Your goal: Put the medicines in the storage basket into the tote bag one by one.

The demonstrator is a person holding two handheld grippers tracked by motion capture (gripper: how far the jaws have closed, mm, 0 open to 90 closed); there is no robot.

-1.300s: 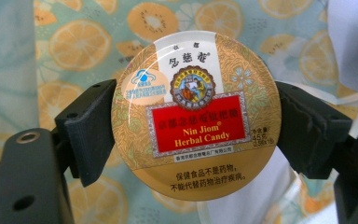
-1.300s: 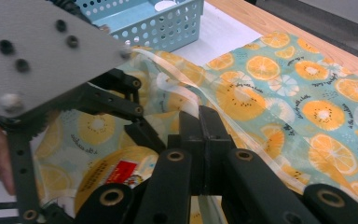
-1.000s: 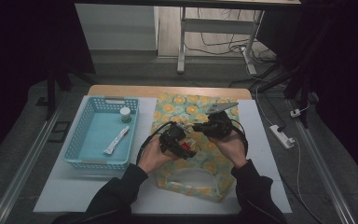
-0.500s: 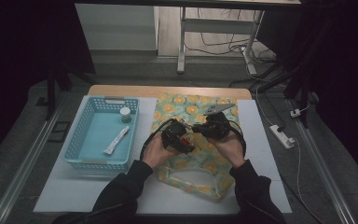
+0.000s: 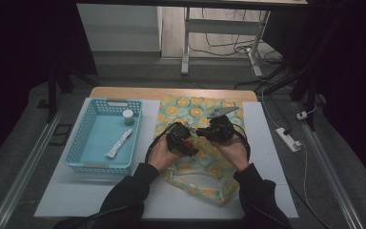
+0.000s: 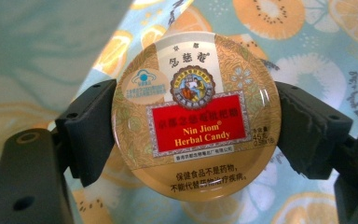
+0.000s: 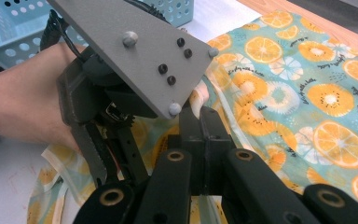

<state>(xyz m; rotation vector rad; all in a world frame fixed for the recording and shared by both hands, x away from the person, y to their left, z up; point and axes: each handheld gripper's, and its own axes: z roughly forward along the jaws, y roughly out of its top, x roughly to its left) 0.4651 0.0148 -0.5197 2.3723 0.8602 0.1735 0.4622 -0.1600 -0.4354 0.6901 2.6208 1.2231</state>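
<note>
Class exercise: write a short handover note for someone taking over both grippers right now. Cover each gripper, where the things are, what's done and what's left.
Left gripper: shut on the herbal candy tin, held over the fruit-print bag.
Right gripper: shut on the bag's edge, pinching the fabric beside the left one.
Blue basket: holds a small jar and a white tube.
Done: tin picked up, bag edge gripped.
Left: probably the tin into the bag, then the basket's items.
</note>
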